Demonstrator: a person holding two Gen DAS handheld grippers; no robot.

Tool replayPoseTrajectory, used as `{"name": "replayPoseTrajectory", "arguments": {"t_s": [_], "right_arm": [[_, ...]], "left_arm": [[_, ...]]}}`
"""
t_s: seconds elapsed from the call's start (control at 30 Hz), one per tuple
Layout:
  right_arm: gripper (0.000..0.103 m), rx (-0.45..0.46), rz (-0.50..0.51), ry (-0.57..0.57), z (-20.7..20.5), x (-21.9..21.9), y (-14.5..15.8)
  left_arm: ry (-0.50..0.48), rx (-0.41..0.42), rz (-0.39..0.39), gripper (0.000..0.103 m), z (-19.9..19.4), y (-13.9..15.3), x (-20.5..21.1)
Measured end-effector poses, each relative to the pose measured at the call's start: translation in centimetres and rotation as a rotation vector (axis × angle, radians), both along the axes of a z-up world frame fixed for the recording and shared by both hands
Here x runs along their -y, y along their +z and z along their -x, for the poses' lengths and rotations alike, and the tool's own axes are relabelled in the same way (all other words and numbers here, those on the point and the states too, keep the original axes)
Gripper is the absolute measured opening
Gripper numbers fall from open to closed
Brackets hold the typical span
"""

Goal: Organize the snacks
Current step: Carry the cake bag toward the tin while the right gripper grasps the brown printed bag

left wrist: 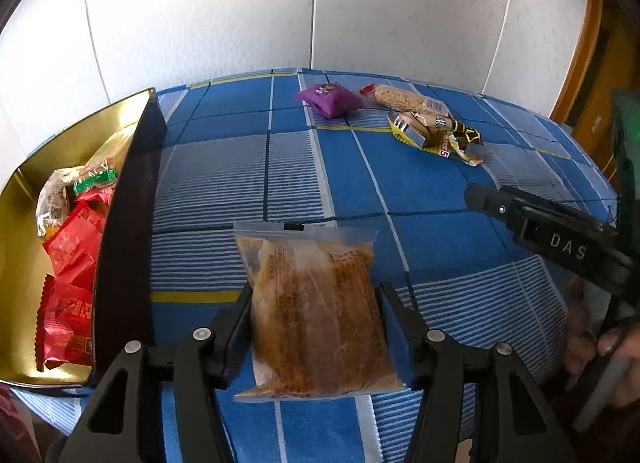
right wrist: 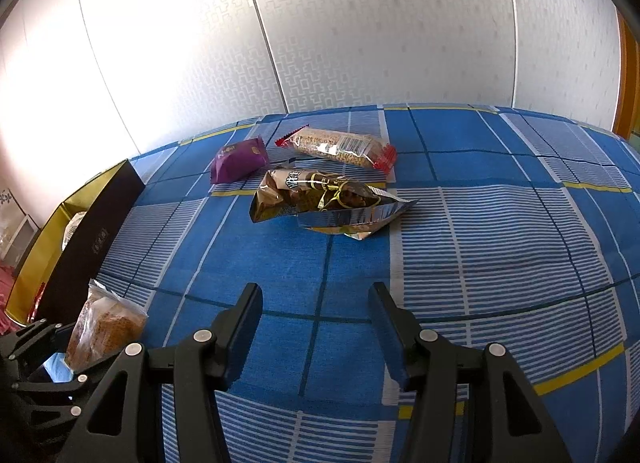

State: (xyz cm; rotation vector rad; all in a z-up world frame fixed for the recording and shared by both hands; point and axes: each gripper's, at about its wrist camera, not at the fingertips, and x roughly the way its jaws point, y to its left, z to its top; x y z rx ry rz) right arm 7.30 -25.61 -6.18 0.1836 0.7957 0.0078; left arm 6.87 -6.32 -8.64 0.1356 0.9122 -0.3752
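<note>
The left gripper clamps the clear brown pastry bag; it should lift clear of the gold-lined box wall. The right gripper hovers open, empty.

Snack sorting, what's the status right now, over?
Left gripper shut on clear brown snack pack. Right gripper open, empty. Gold box alongside; three packets wait. Path clear.

- Left gripper: fingers clamped on either side of a bag
- Right gripper: fingers spread wide, nothing between them, hovering low
</note>
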Motion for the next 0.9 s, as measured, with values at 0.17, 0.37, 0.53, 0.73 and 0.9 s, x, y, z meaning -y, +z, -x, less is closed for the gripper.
{"name": "replayPoseTrajectory", "arguments": {"t_s": [0.17, 0.37, 0.53, 0.73, 0.9], "right_arm": [[0.056, -0.030, -0.043, 0.012, -0.1, 0.6, 0.7], [0.056, -0.011, 0.095, 0.135, -2.3, 0.2, 4.2], [0.056, -0.111, 0.248, 0.273, -6.5, -0.8, 4.4], [0.056, -0.220, 0.405, 0.367, -10.2, -1.9, 2.3], [0.043, -0.246, 0.409, 0.351, -11.2, -2.0, 0.8]], "left_arm": [[-0.014, 0.036, 0.008, 0.059, 0.5, -0.1, -0.4], [-0.007, 0.047, 0.016, 0.059, 0.5, -0.3, -0.5], [-0.008, 0.055, 0.021, 0.059, 0.7, -0.3, -0.6], [-0.014, 0.059, 0.017, 0.060, 0.7, -0.3, -0.6], [-0.017, 0.060, 0.014, 0.061, 0.7, -0.3, -0.5]]}}
